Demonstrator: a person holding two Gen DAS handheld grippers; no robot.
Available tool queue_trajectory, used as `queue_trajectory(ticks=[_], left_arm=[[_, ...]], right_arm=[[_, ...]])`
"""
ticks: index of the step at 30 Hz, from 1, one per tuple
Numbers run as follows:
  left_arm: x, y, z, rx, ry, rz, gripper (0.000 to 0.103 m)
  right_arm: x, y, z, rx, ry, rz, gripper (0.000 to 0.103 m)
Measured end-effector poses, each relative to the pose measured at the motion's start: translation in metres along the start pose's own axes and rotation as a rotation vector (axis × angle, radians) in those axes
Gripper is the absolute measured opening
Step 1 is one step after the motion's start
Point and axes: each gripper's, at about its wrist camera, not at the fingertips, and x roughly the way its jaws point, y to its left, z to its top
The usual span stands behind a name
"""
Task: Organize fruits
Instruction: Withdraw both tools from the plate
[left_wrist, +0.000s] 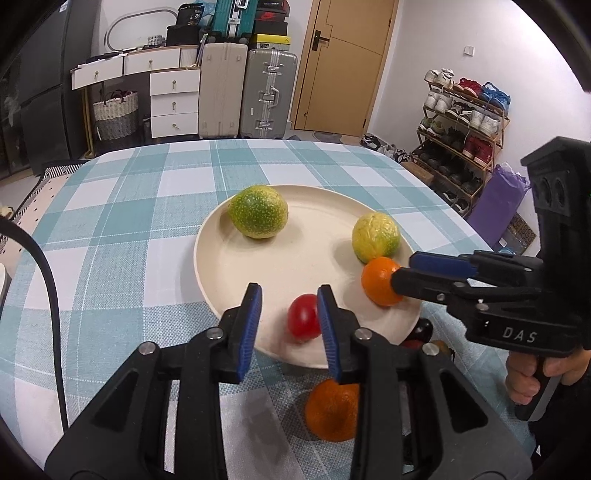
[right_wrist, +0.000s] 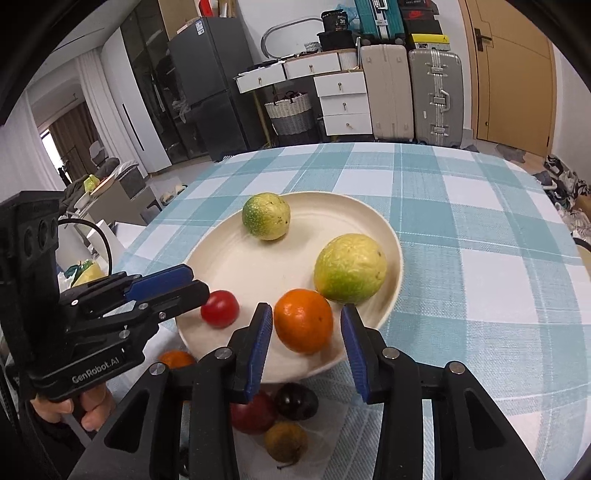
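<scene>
A cream plate (left_wrist: 236, 266) (right_wrist: 229, 266) lies on the checked tablecloth. On it are two yellow-green fruits (left_wrist: 258, 211) (left_wrist: 375, 237), a red tomato (left_wrist: 303, 321) (right_wrist: 219, 308) and an orange (left_wrist: 380, 281) (right_wrist: 303, 320). My left gripper (left_wrist: 290, 314) (right_wrist: 197, 286) is open, with the tomato lying against its right finger. My right gripper (right_wrist: 306, 338) (left_wrist: 400, 275) is open, its fingers standing either side of the orange with gaps. A second orange (left_wrist: 332, 410) (right_wrist: 176, 359) lies on the cloth in front of the plate.
Near the plate's front edge, on the cloth, lie a dark red fruit (right_wrist: 255, 413), a dark plum (right_wrist: 297, 401) and a brown fruit (right_wrist: 285, 441). A black cable (left_wrist: 51, 295) runs at the left. Suitcases, drawers and a shoe rack stand beyond the table.
</scene>
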Motion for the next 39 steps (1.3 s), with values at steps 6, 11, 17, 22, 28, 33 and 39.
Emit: queue_trajectory(ticks=[6, 11, 17, 22, 28, 33, 39], left_arm=[[-0.019, 0.001, -0.003, -0.015, -0.025, 0.024, 0.076], [-0.041, -0.004, -0.012, 0.01, -0.042, 0.034, 0.085], [-0.063, -0.013, -0.025, 0.03, -0.043, 0.027, 0.102], [-0.069, -0.02, -0.033, 0.054, -0.03, 0.047, 0.102], [-0.068, -0.023, -0.039, 0.064, -0.017, 0.06, 0.102], [-0.063, -0.025, -0.044, 0.075, 0.002, 0.069, 0.102], [-0.055, -0.025, -0.049, 0.075, 0.029, 0.075, 0.102]], right_arm=[[-0.02, -0.007, -0.011, 0.012, -0.019, -0.025, 0.072], [-0.036, -0.01, -0.02, 0.022, -0.016, -0.019, 0.1], [-0.044, -0.006, -0.031, -0.007, -0.007, -0.056, 0.102], [-0.047, -0.004, -0.043, -0.024, 0.007, -0.055, 0.102], [-0.045, -0.004, -0.05, -0.03, 0.022, -0.056, 0.103], [-0.043, 0.0, -0.053, -0.049, 0.039, -0.04, 0.103], [-0.035, 0.003, -0.058, -0.057, 0.07, -0.012, 0.102]])
